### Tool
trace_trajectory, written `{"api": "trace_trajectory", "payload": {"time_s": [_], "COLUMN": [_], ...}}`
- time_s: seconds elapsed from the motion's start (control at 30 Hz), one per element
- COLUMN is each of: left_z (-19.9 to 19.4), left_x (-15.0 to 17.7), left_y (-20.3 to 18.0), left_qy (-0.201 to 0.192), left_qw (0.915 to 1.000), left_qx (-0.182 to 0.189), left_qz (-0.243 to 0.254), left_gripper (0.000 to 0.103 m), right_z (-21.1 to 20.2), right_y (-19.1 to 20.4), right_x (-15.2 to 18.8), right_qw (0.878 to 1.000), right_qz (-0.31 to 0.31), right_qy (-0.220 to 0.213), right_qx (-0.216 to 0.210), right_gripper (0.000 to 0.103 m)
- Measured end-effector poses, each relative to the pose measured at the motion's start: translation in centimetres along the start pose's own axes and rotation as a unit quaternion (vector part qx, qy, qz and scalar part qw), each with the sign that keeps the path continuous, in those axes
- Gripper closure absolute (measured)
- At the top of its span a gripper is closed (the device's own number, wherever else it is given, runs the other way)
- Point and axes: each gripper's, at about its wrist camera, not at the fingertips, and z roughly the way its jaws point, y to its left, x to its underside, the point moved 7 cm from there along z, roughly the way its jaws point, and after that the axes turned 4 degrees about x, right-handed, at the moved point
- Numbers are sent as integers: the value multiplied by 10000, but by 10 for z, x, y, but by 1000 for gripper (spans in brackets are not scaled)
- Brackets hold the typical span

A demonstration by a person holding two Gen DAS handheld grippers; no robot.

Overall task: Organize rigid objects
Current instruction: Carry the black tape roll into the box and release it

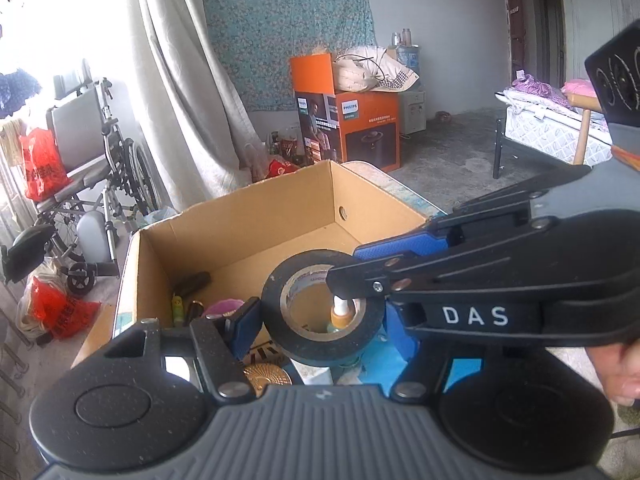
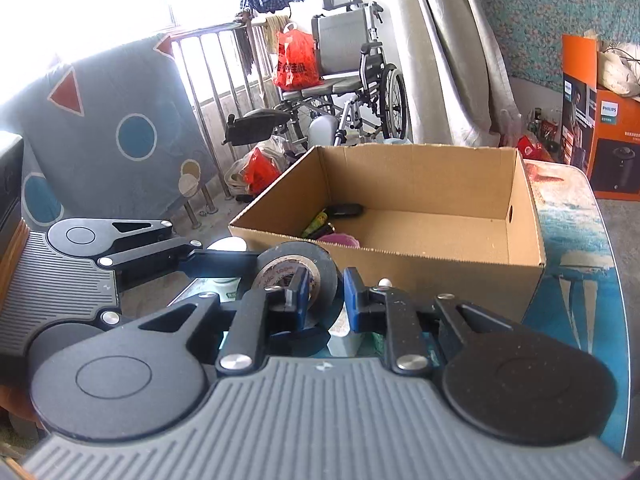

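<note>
We hold a black roll of tape with a printed cardboard core [image 1: 320, 308] between both grippers: our left gripper [image 1: 316, 320] has its blue-padded fingers [image 1: 246, 326] spread to the roll's width and pressed on its outer rim from either side, grasping it, while our right gripper [image 2: 326, 294] is clenched on the roll's wall, one blue finger inside the core and the other outside on the black band. In the left wrist view the right gripper reaches in from the right, its black arm marked DAS lying across the roll, and a bit of a hand [image 1: 618, 372] shows at the right edge. The roll hangs tilted in the air, just in front of the near wall of an open brown cardboard box [image 2: 400, 256] that stands on a table with a blue and white patterned top [image 2: 576, 240]. Through the core we see a small white-capped bottle [image 1: 342, 312] below. In the box's near left corner lie a dark oblong case [image 2: 346, 210], a yellow-green tube [image 2: 316, 224] and a pink round thing [image 2: 344, 239]; the remaining box floor is bare cardboard. Beyond the box stand a grey wheelchair [image 2: 352, 68] with a red plastic bag [image 2: 294, 62] on its seat, a pale curtain [image 1: 180, 80], and an orange Philips carton [image 1: 352, 128] against the wall.
</note>
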Motion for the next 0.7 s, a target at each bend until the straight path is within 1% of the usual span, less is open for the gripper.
{"api": "trace_trajectory", "payload": {"time_s": [0.07,0.13,0.27,0.4,0.5,0.63,0.7], "left_z": [3,10,34,72,103,147,169], "left_x": [-18,-33,-62,-77,-76,-70,-65], "left_y": [7,16,44,80,103,124,134], "left_qy": [-76,-50,219,758,1172,1626,1908], "left_qw": [9999,10000,9996,9959,9902,9835,9770], "left_qx": [-41,3,153,399,560,586,662], "left_qz": [65,48,-77,-287,-515,-541,-688], "left_gripper": [36,36,36,36,36,36,36], "right_z": [-2,5,33,80,121,180,211], "right_y": [-4,-11,-27,-48,-67,-83,-86], "right_x": [-18,-41,-82,-115,-127,-125,-118], "right_qw": [9999,9999,9993,9953,9883,9759,9684], "right_qz": [-63,-84,-33,198,507,797,870], "right_qy": [-73,-61,182,731,1225,1876,2214], "right_qx": [-56,-133,-334,-599,-754,-785,-744], "right_gripper": [85,85,85,83,83,83,83]}}
